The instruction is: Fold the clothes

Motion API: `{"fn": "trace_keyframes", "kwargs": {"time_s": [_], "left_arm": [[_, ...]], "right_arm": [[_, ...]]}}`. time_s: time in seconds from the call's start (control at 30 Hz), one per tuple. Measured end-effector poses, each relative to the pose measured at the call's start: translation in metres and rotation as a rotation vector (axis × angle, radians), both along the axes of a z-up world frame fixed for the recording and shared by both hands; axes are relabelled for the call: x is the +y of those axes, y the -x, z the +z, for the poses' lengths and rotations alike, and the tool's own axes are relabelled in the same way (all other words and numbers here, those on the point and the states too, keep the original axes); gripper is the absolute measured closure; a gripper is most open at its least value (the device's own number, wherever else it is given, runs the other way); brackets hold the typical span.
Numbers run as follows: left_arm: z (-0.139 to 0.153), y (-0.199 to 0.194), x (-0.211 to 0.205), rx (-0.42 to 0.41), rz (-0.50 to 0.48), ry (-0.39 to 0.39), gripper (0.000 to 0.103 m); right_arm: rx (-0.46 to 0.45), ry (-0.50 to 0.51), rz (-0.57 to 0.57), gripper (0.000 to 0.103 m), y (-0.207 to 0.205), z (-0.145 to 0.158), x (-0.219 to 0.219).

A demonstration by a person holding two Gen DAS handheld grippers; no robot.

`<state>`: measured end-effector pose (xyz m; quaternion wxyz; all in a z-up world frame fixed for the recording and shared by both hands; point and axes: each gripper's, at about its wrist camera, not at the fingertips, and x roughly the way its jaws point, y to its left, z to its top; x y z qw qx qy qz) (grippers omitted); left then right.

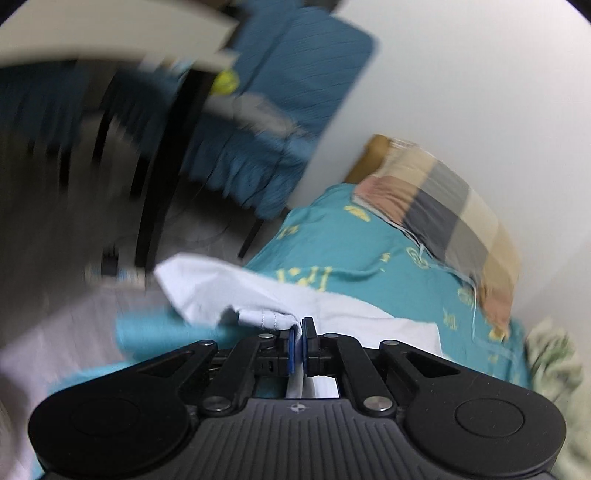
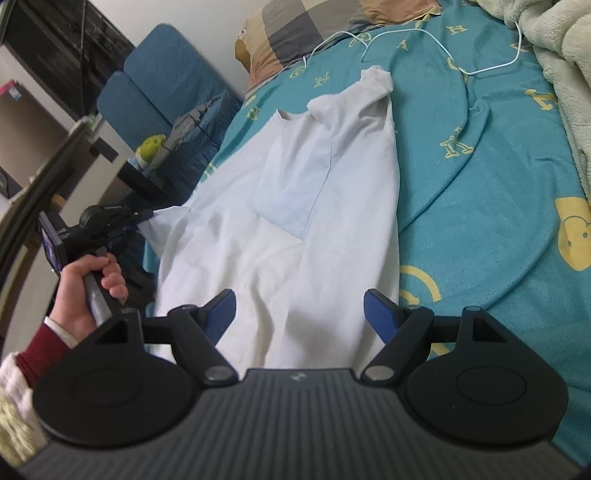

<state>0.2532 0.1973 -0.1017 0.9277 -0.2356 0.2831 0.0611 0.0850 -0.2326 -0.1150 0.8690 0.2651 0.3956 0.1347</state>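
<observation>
Shirt (image 2: pixel 295 206), white, lies spread along the bed (image 2: pixel 480 177), running from the near edge up toward the pillow (image 2: pixel 295 33), on a teal sheet with yellow letters and smiley faces. One sleeve is folded across its upper part, and the cloth is rumpled with soft creases down the middle. A pale fluffy blanket (image 2: pixel 557 74) is bunched along the right side of the bed, and a thin white cable (image 2: pixel 406 35) loops over the sheet between pillow and blanket, clear of the shirt. Beside the bed, on the left, stands a blue padded chair (image 2: pixel 162 85), with a small yellow-green toy (image 2: pixel 149 146) just in front of it.

Over to the left tongs (image 1: pixel 298 334): the blue pads are pressed together with a hemmed edge of the shirt pinched between them, that edge lifted off the sheet. The left wrist view is smeared by motion. From the right wrist view, the same tongs (image 2: pixel 146 216) sit at the shirt's left edge, gripped by a hand (image 2: pixel 88 291) in a red sleeve with a white cuff.

Right tongs (image 2: pixel 299 314) stand wide apart, holding nothing, poised over the shirt's near end with cloth showing between the blue pads; I can't tell whether they touch it.
</observation>
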Motion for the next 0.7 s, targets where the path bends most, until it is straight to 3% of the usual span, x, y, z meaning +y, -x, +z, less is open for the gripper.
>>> {"fn": "trace_keyframes", "kwargs": {"time_s": [0.1, 0.2, 0.33, 0.47, 0.57, 0.7], "left_arm": [[0.009, -0.002, -0.014, 0.012, -0.01, -0.015, 0.097], [0.007, -0.003, -0.008, 0.039, 0.033, 0.026, 0.097], [-0.006, 0.006, 0.028, 0.067, 0.123, 0.186, 0.09], [-0.021, 0.02, 0.067, 0.041, 0.217, 0.4, 0.082], [-0.033, 0.023, 0.084, 0.021, 0.206, 0.534, 0.082], [-0.041, 0.016, 0.084, 0.043, 0.155, 0.518, 0.077]], "right_arm": [[-0.006, 0.013, -0.002, 0.025, 0.002, 0.0, -0.005], [0.02, -0.008, -0.016, 0.025, 0.004, -0.005, -0.014], [0.06, -0.065, -0.023, 0.025, 0.007, -0.012, -0.02], [0.064, -0.047, -0.003, 0.025, 0.007, -0.014, -0.012], [0.07, -0.025, 0.01, 0.025, 0.005, -0.016, -0.006], [0.075, 0.004, 0.014, 0.025, 0.003, -0.018, -0.001]]}}
